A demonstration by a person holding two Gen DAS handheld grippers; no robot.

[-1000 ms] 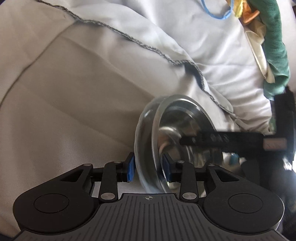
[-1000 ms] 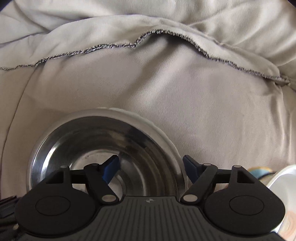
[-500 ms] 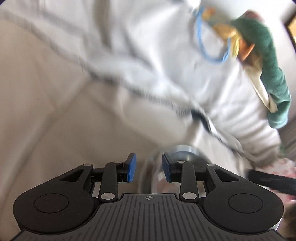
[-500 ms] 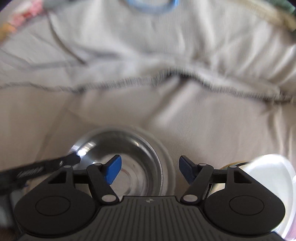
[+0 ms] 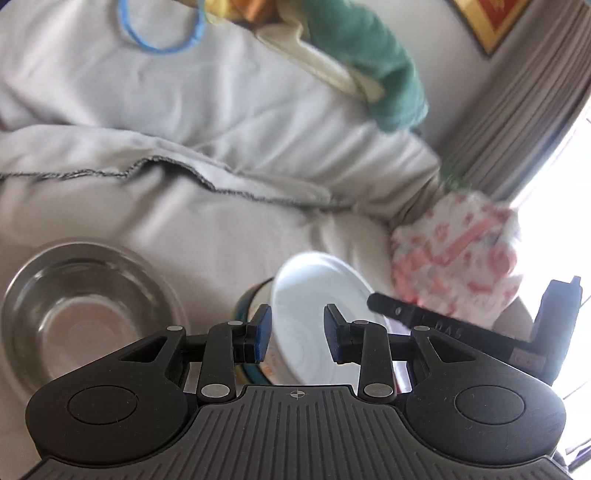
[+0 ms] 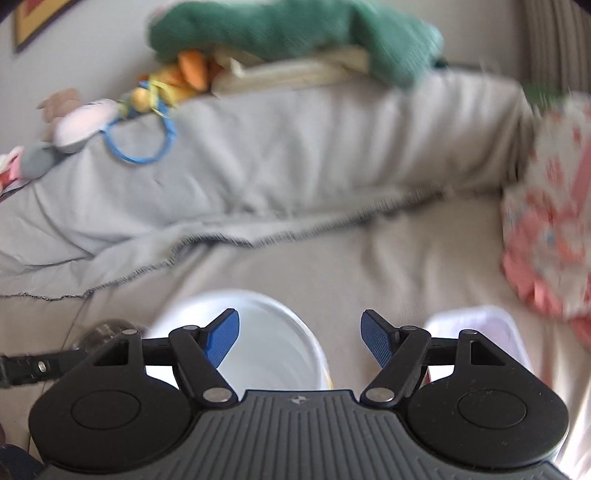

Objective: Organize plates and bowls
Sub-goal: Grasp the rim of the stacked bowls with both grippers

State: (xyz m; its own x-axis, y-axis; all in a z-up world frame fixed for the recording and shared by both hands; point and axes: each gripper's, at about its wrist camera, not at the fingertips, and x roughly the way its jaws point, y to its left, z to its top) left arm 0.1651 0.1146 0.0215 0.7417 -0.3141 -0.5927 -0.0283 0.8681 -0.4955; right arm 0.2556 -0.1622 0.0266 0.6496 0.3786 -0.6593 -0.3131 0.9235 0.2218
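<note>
Both tools hang over a sofa draped in pale grey cloth (image 5: 229,236). Left tool (image 5: 297,334), its blue pads partly apart and clamped on nothing, is framed over a white round ceramic bowl (image 5: 314,314) that sits tilted in a blue-rimmed patterned bowl (image 5: 245,306). Round stainless-steel bowl (image 5: 85,306) rests on the seat to their left, well apart. Right tool (image 6: 300,341) has its jaws opening, with nothing pressed between them; beneath it lies the same white bowl (image 6: 266,339), with a pale pink-white rectangular container (image 6: 476,321) just to the right. Pink-and-white floral cushion (image 5: 458,258) sits in the sofa corner. On the backrest lie a green towel (image 6: 295,29) and a blue cord loop (image 5: 159,33). Raised lettering on the right tool's black finger, seen from the left camera, is too blurred to read.
</note>
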